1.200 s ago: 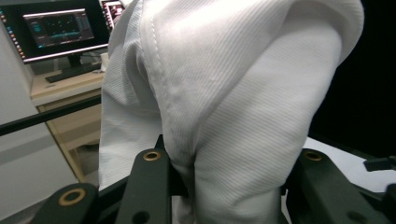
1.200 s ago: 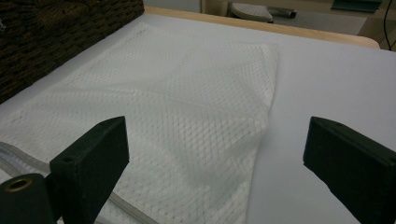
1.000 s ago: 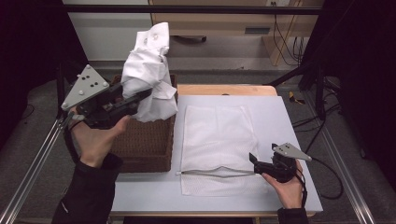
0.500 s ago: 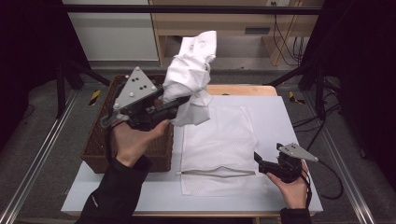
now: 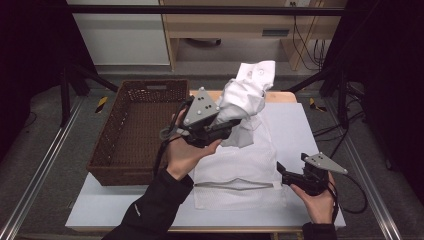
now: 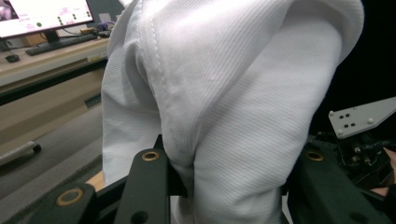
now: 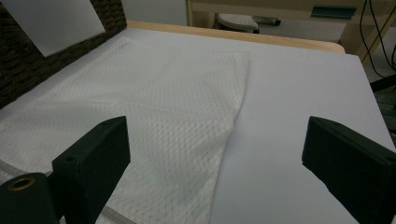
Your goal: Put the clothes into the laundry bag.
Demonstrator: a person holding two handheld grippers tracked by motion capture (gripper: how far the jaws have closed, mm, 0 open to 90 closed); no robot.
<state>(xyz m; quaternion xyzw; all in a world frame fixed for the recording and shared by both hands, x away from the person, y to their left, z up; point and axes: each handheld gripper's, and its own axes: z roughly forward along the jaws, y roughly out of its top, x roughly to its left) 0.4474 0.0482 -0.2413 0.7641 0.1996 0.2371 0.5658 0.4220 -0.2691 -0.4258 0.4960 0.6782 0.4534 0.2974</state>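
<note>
My left gripper is shut on a bunched white garment, held in the air over the far part of a white mesh bag. In the left gripper view the ribbed cloth bulges up between the two black jaws of that gripper. The mesh bag lies flat on the white table top, with a zipper along its near edge. My right gripper rests low at the bag's near right corner. Its jaws stand wide open over the mesh bag, with nothing between them.
A brown wicker basket stands at the left side of the table, its inside bare. The white table top to the right of the bag is bare. A wooden bench and cables lie beyond the far edge.
My left gripper has carried the white garment from above the basket to the right and slightly down, over the mesh bag. The right gripper has stayed in place.
</note>
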